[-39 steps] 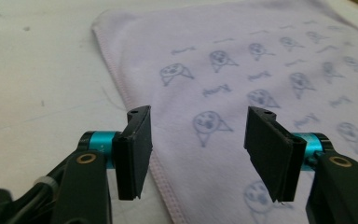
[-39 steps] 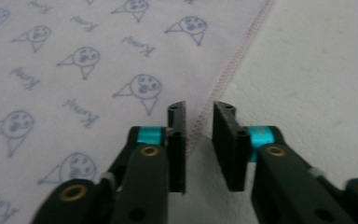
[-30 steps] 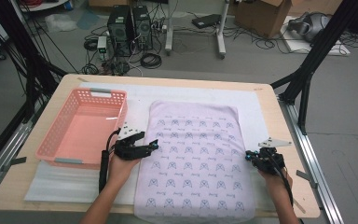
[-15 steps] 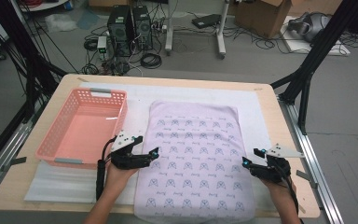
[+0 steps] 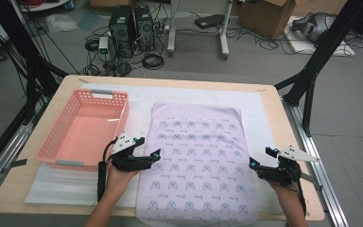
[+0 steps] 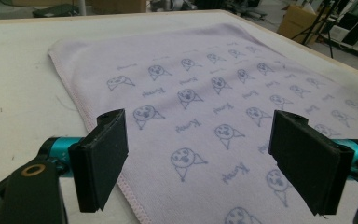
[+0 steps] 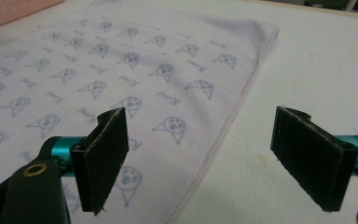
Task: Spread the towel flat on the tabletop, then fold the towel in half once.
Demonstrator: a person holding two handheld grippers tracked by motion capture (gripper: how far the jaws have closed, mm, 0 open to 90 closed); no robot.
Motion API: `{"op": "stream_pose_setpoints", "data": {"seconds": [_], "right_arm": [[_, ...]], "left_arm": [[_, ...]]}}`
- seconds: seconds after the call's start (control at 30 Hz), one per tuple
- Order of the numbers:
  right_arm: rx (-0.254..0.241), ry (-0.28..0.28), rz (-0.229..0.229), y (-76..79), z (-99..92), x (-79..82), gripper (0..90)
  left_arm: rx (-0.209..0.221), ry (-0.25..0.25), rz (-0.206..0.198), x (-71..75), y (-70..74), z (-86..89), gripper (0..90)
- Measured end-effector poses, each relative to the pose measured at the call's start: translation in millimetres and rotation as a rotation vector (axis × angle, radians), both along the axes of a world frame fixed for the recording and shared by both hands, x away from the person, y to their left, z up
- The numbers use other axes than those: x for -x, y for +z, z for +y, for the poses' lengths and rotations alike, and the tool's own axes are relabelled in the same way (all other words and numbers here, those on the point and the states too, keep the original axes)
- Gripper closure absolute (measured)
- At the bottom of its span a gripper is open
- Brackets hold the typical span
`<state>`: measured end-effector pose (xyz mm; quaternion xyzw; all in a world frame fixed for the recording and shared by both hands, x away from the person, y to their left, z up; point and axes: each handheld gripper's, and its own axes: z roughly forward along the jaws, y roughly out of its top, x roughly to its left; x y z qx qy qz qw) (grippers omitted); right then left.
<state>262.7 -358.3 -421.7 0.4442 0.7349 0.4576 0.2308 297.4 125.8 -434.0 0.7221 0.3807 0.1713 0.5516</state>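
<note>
Lying flat on the white-padded bench, the lilac printed cloth towel looks light, limp and non-slip; pinch its stitched side hems. Left hand-held gripper and right hand-held gripper have just been opening, jaws wide, nothing between them.

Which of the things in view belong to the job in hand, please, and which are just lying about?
In the job:
- lilac patterned towel, spread flat
- left gripper, fingers open at its left edge
- right gripper, fingers open at its right edge
- pink basket, possibly, beside the towel

Lying about:
- computer towers on the floor
- cardboard box
- floor cables
</note>
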Motion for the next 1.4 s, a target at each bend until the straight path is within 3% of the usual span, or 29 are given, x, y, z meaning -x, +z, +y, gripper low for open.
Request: {"op": "stream_pose_setpoints", "data": {"seconds": [0.6, 0.77, 0.83, 1.03, 1.07, 1.3, 1.4], "right_arm": [[-0.004, 0.003, 0.019, -1.3, -2.2, -1.8, 17.9], [0.003, 0.008, 0.045, -5.2, -2.4, -9.4, 17.9], [-0.004, 0.003, 0.054, -5.5, -3.1, -15.6, 17.9], [0.006, -0.002, 0.099, -9.2, -2.4, -34.4, 17.9], [0.01, -0.002, 0.099, -9.5, -2.3, -38.0, 18.0], [0.012, -0.022, 0.123, -11.8, -4.2, -58.4, 19.4], [0.013, -0.033, 0.13, -10.1, -4.6, -68.6, 21.1]], "left_arm": [[0.009, 0.015, 0.028, -6.3, -5.3, 1.6, 20.9], [-0.001, -0.006, 0.034, -9.1, -7.7, -3.8, 21.0], [-0.012, -0.004, 0.034, -13.1, -7.9, -7.7, 21.4], [0.022, 0.032, 0.021, -27.5, -4.2, -12.3, 22.9], [0.005, 0.033, 0.045, -32.6, -4.0, -13.9, 23.2], [-0.021, 0.053, 0.076, -59.1, 1.1, -23.7, 24.3], [-0.071, 0.087, 0.099, -73.0, -0.4, -26.9, 24.5]]}}
